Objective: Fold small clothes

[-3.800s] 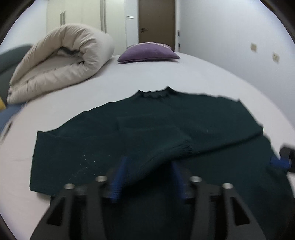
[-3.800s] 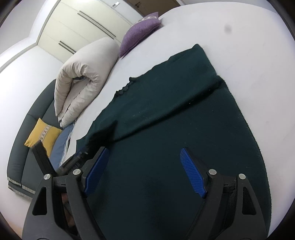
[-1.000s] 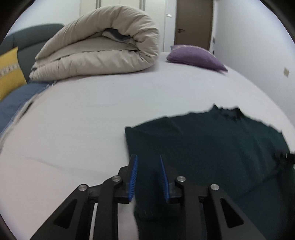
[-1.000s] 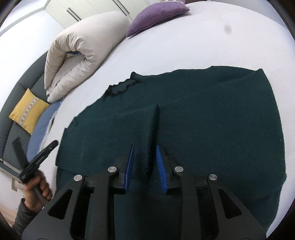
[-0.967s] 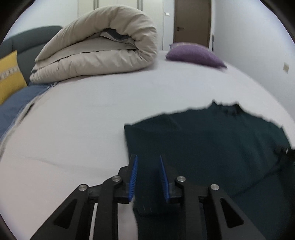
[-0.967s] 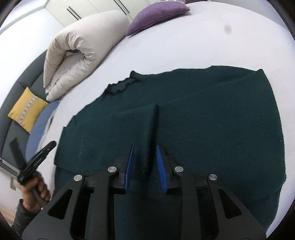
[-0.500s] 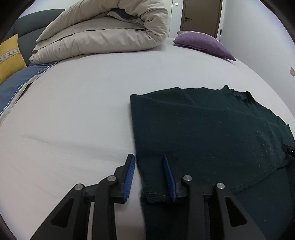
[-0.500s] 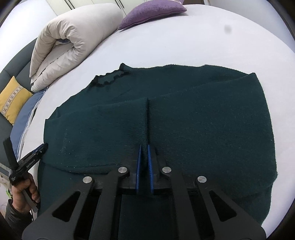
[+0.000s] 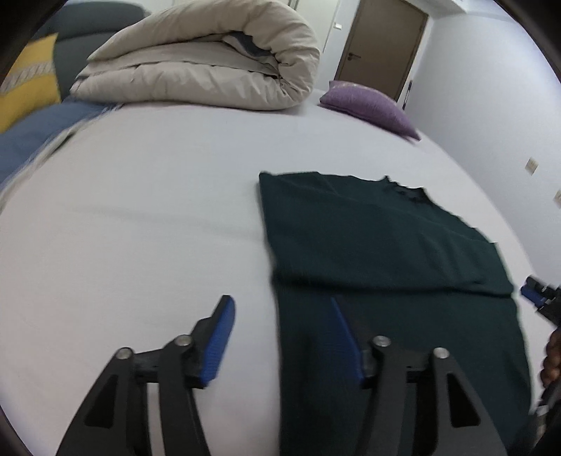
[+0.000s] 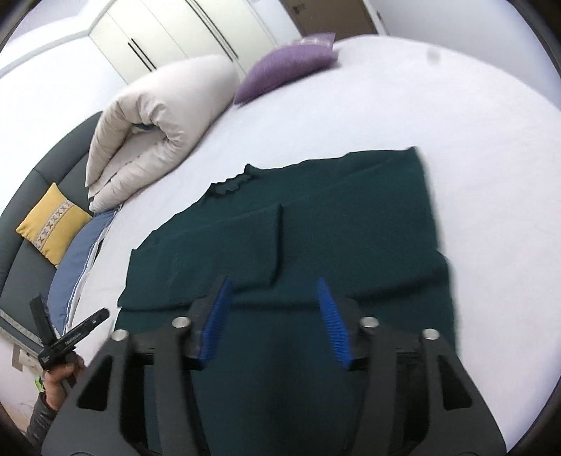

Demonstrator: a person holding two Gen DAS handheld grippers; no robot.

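A dark green sweater (image 9: 378, 242) lies flat on the white bed (image 9: 140, 217), both sleeves folded in across its chest. In the right wrist view the sweater (image 10: 350, 217) shows the two cuffs meeting near the middle. My left gripper (image 9: 284, 336) is open and empty over the sweater's left lower edge. My right gripper (image 10: 275, 315) is open and empty above the sweater's lower body. The right gripper also shows at the right edge of the left wrist view (image 9: 536, 298); the left one shows at the lower left of the right wrist view (image 10: 66, 340).
A rolled beige duvet (image 9: 200, 66) and a purple pillow (image 9: 368, 101) lie at the far end of the bed. A grey sofa with a yellow cushion (image 10: 52, 224) stands beside the bed. A door (image 9: 382, 45) and wardrobes (image 10: 182, 31) are behind.
Both grippers have let go of the sleeves and opened. The sleeves now lie folded across the chest. Both grippers have drawn back toward the sweater's lower part.
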